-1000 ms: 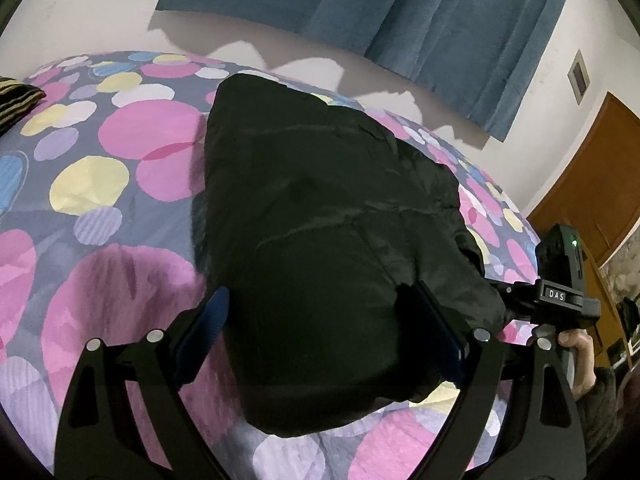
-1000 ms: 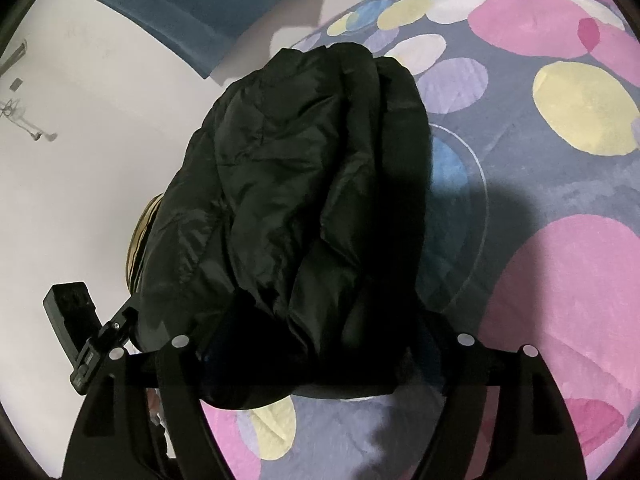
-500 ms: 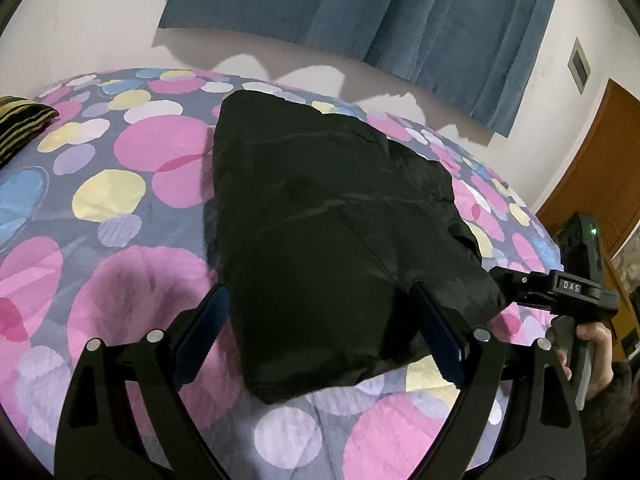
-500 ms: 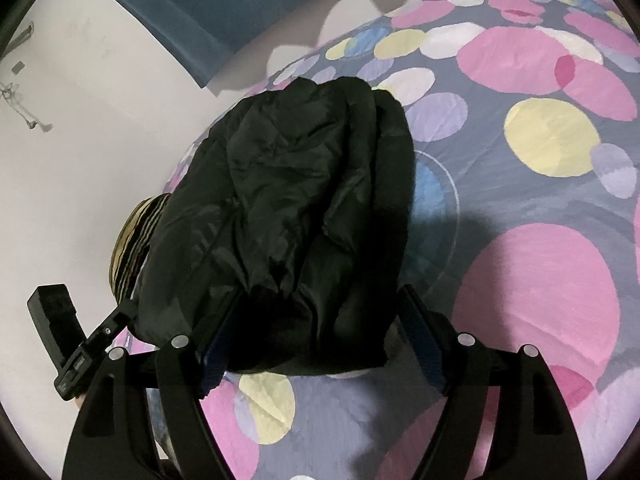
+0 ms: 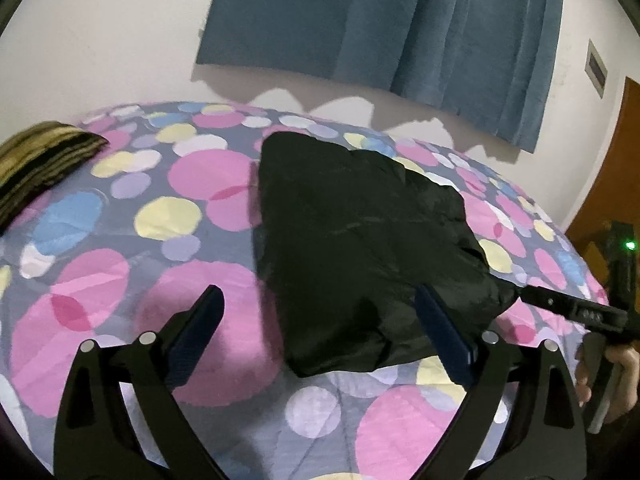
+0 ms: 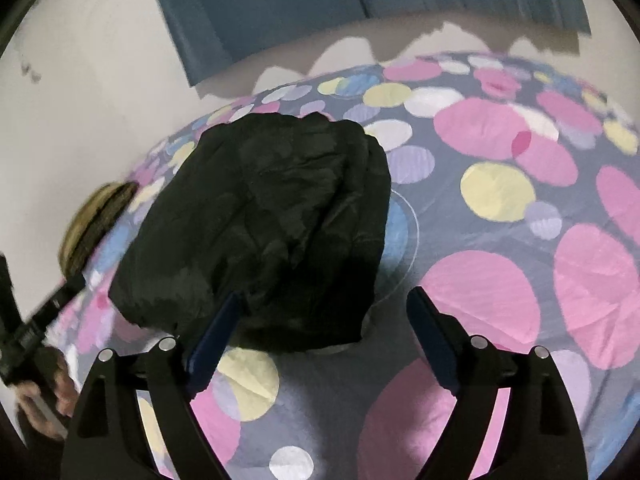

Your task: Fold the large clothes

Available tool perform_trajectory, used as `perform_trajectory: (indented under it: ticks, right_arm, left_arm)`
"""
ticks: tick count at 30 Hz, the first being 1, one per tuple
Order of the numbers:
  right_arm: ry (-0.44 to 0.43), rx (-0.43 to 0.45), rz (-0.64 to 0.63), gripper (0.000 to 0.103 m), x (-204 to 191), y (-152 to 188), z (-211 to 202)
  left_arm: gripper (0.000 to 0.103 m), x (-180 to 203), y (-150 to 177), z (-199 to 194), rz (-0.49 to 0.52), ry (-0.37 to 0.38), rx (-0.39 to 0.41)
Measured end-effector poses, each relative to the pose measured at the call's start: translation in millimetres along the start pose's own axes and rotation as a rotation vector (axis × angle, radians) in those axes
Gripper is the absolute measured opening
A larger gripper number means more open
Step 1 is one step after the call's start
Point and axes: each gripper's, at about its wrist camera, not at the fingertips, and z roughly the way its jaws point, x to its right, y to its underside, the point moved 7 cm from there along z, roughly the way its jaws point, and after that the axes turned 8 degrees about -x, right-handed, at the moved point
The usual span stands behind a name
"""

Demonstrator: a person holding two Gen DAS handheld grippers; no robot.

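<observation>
A black puffy jacket [image 5: 360,240] lies folded into a thick bundle on the bed; it also shows in the right wrist view [image 6: 272,216]. My left gripper [image 5: 316,312] is open and empty, held just in front of the bundle's near edge, apart from it. My right gripper [image 6: 324,312] is open and empty, at the bundle's other near edge, apart from it. The right gripper's body shows at the right edge of the left wrist view [image 5: 580,312]. The left gripper's body shows at the left edge of the right wrist view [image 6: 36,320].
The bed has a grey cover [image 5: 100,280] with pink, yellow and blue circles. A striped yellow-black pillow [image 5: 36,164] lies at the bed's far left. Blue curtain [image 5: 400,20] and white wall stand behind; a brown door [image 5: 616,184] is at the right.
Both grippers have drawn back from the jacket and risen. The bundle, which sat between the fingers before, now lies free on the bed.
</observation>
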Motion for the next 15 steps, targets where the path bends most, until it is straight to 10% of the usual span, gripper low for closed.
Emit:
perform_trajectory:
  ticks: [15]
  right_arm:
    - [0.098,0.065,-0.083,0.086,-26,8,-8]
  left_arm:
    - [0.097,3,3,-4,0.0,-0.12,0.006]
